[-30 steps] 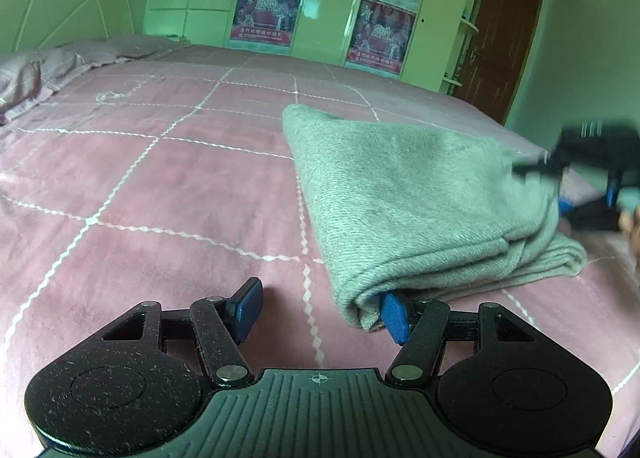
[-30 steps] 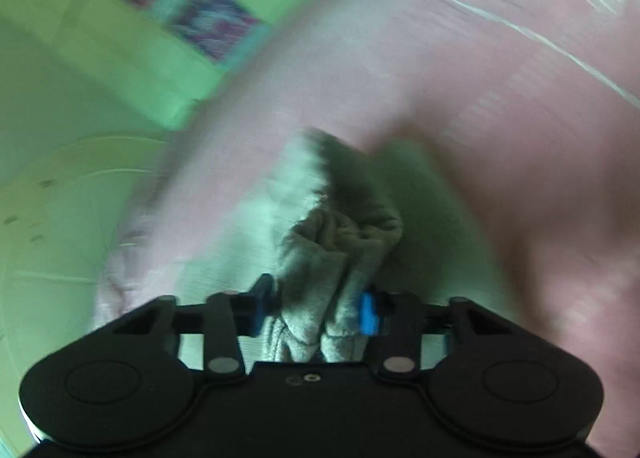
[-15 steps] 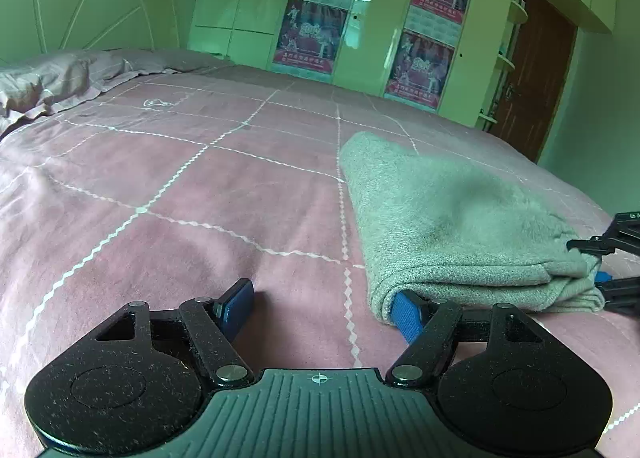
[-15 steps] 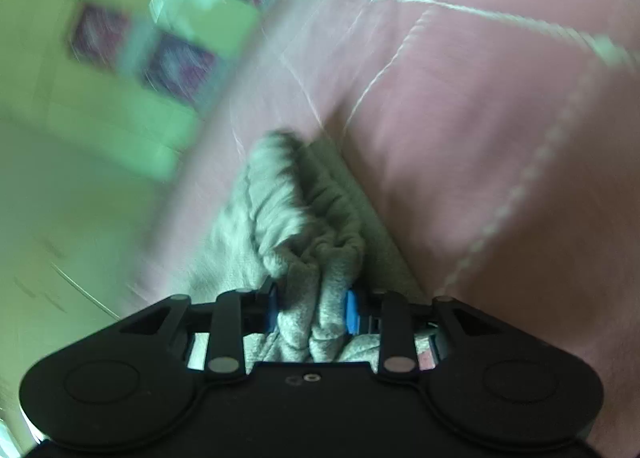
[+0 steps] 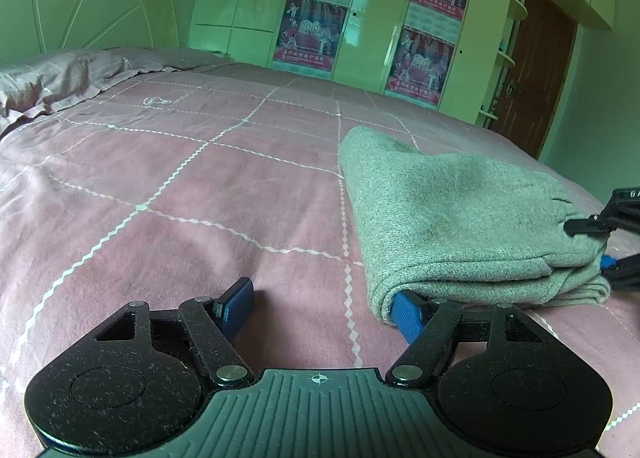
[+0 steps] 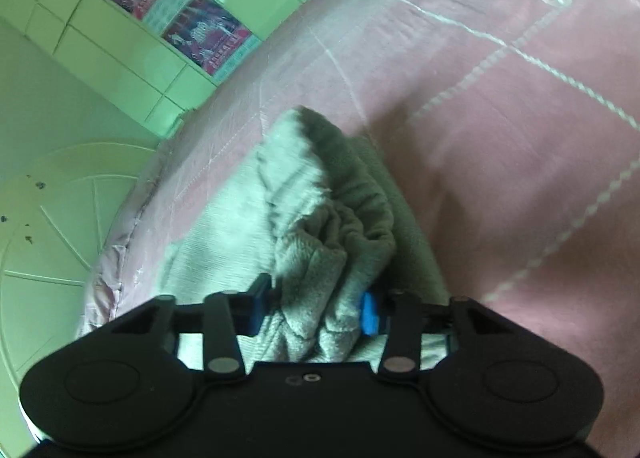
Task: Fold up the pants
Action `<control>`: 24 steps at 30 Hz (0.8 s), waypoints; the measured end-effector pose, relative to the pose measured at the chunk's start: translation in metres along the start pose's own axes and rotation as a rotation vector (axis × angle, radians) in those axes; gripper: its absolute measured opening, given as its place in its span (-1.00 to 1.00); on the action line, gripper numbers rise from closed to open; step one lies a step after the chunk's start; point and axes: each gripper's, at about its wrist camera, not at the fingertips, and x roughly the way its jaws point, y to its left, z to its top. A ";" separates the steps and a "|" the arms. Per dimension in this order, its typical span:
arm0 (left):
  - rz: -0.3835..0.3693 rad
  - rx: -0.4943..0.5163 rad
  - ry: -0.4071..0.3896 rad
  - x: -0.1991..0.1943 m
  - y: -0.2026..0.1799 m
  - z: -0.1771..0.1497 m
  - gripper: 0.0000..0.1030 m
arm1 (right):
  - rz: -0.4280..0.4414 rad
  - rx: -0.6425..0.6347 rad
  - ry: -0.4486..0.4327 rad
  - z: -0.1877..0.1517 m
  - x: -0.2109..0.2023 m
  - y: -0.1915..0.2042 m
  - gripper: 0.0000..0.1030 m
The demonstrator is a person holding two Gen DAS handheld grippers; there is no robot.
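Pants: grey fleecy fabric pants, folded into a flat stack, lying on the bed ahead and to the right of the left claw.
Bed: pink quilted bedspread with white zigzag grid stitching, under both claws.
Left claw: black two-finger claw with blue pads, jaws spread wide; they have just been opening. Its right pad is tucked under the near folded corner of the pants; its left pad sits on bare bedspread, apart from the cloth. Nothing is pinched between them.
Right claw: black claw with blue pads, at the gathered end of the pants. A bunched ridge of cloth stands between the pads; jaws have just been opening. The right pad touches the cloth; whether the left pad still presses it cannot be told.
Background: pale green wardrobe doors with posters, beyond the left claw.
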 end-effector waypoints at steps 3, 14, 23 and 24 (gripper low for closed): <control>0.000 0.001 -0.002 -0.001 -0.001 -0.001 0.43 | 0.140 -0.040 -0.080 0.007 -0.025 0.033 -0.42; -0.012 -0.004 -0.007 -0.002 0.000 -0.001 0.46 | 0.084 0.322 -0.001 0.000 0.005 -0.059 -0.54; -0.013 -0.002 -0.003 0.000 0.000 -0.001 0.46 | 0.097 0.258 0.021 0.004 0.006 -0.052 -0.37; -0.013 -0.002 -0.003 -0.001 -0.001 -0.002 0.46 | 0.097 0.254 0.020 0.007 0.007 -0.050 -0.30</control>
